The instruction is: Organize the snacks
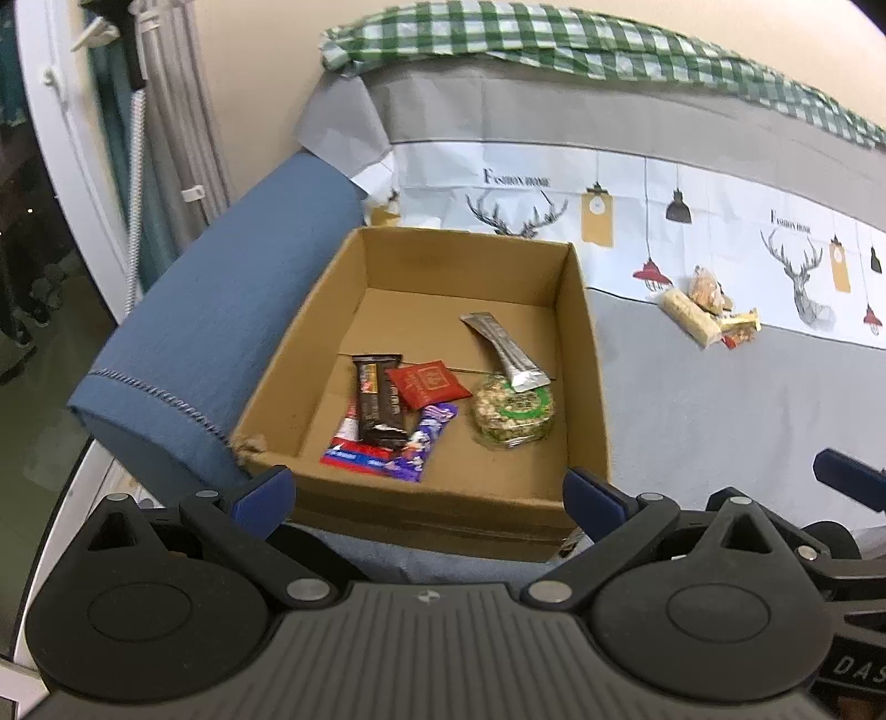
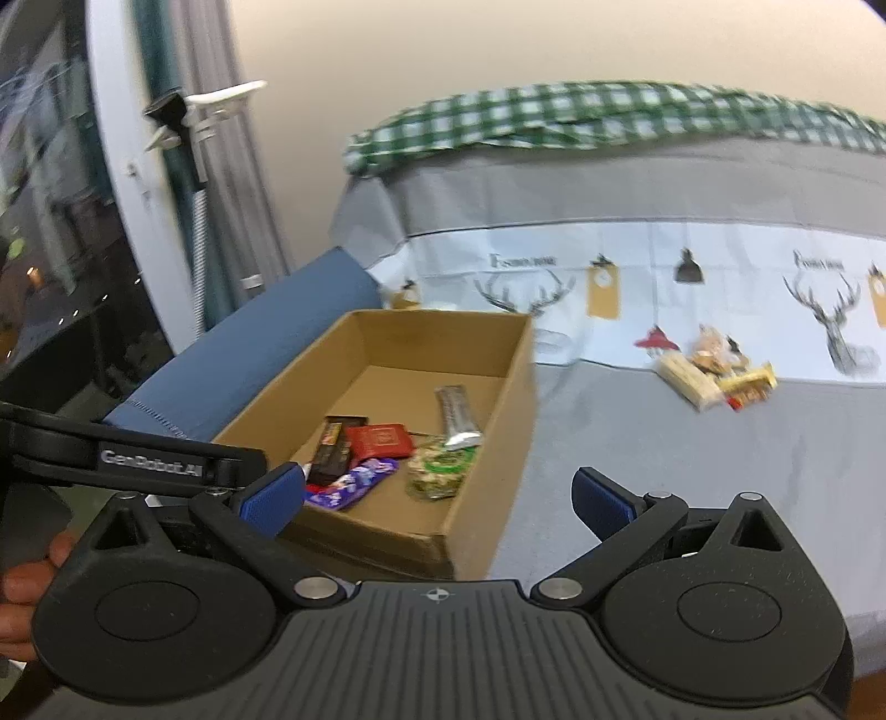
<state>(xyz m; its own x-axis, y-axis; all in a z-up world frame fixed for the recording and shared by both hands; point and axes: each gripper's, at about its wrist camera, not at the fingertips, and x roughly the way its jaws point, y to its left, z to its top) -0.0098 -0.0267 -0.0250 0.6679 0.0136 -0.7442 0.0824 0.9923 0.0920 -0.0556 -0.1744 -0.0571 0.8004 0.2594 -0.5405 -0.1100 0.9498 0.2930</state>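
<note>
An open cardboard box [image 1: 570,310] [image 2: 498,382] sits on a grey cloth and holds several snacks: a dark brown bar [image 1: 379,401] [image 2: 331,451], a red packet [image 1: 429,384] [image 2: 382,439], a purple wrapper [image 1: 423,437] [image 2: 354,483], a round green rice cake [image 1: 512,412] [image 2: 440,471] and a silver stick pack [image 1: 506,351] [image 2: 457,415]. A small pile of loose snacks [image 1: 709,313] [image 2: 714,374] lies on the cloth to the right of the box. My left gripper [image 1: 429,493] hovers open at the box's near wall, empty. My right gripper [image 2: 434,498] is open and empty above the box's near right corner.
A blue folded cloth [image 1: 221,343] [image 2: 249,360] lies along the box's left side. The grey cloth [image 1: 747,421] has a white band with deer prints [image 1: 797,277]. A green checked fabric [image 1: 554,39] covers the back. Curtains and a white frame [image 1: 66,138] stand at the left.
</note>
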